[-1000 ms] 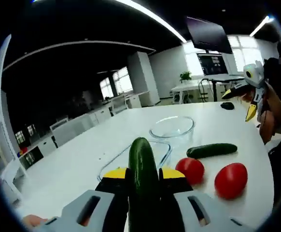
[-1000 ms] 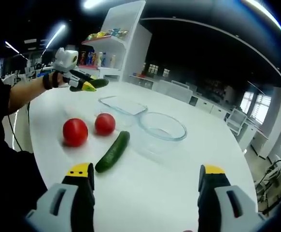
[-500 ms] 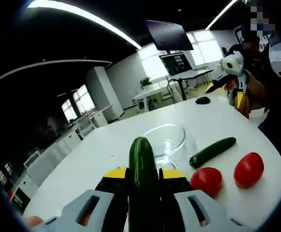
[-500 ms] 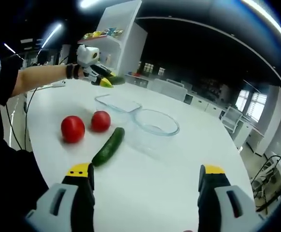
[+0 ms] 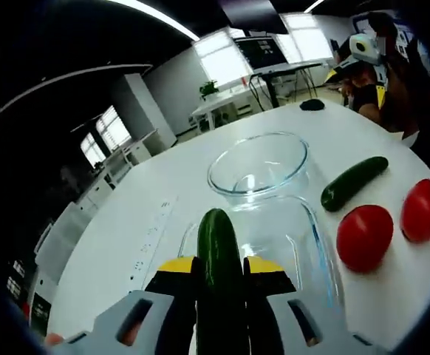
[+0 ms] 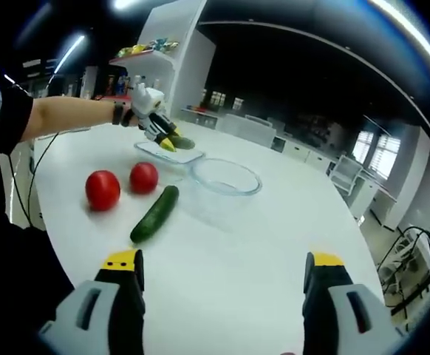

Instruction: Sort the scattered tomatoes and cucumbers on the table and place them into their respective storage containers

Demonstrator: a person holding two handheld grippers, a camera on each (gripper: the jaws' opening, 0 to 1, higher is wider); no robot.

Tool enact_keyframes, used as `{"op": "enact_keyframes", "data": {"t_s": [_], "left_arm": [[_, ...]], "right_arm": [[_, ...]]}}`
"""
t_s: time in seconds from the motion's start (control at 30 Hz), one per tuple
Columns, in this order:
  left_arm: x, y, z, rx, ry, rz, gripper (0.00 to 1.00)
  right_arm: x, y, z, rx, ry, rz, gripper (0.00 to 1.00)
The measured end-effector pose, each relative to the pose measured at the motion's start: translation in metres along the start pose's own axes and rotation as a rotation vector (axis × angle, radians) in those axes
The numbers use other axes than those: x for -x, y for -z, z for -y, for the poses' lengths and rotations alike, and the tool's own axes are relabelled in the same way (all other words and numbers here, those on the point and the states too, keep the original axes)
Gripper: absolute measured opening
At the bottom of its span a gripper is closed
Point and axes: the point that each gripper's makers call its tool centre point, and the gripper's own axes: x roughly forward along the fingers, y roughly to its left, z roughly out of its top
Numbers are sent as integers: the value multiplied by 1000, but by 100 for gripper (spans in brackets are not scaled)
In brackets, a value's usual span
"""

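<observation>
My left gripper is shut on a dark green cucumber, held just above the near end of a clear rectangular glass dish. Behind the dish stands a round glass bowl. A second cucumber and two tomatoes lie on the white table to the right. In the right gripper view my right gripper is open and empty above bare table. Farther off lie the loose cucumber, the tomatoes, the bowl and the left gripper over the dish.
The round white table has free surface in front of my right gripper. A white shelf unit with coloured items stands beyond the table. A person's arm reaches in from the left. Desks and a monitor fill the far room.
My left gripper has carried the cucumber forward and lower, to just over the rectangular dish. The right gripper has drawn back a little and stays open.
</observation>
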Motion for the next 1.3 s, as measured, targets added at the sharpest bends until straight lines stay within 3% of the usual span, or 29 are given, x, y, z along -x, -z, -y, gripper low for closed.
{"op": "enact_keyframes", "data": {"t_s": [0.13, 0.47, 0.7, 1.3], "left_arm": [[-10, 17, 4, -21, 24, -45, 24], [-18, 21, 17, -34, 51, -78, 24], [-21, 24, 24, -53, 57, -77, 24], [-23, 19, 31, 70, 49, -21, 25]], "right_arm": [[0, 1, 2, 3, 5, -7, 84], [-4, -1, -1, 4, -2, -8, 84], [-5, 0, -2, 6, -4, -14, 84], [-7, 1, -3, 11, -6, -22, 84]]}}
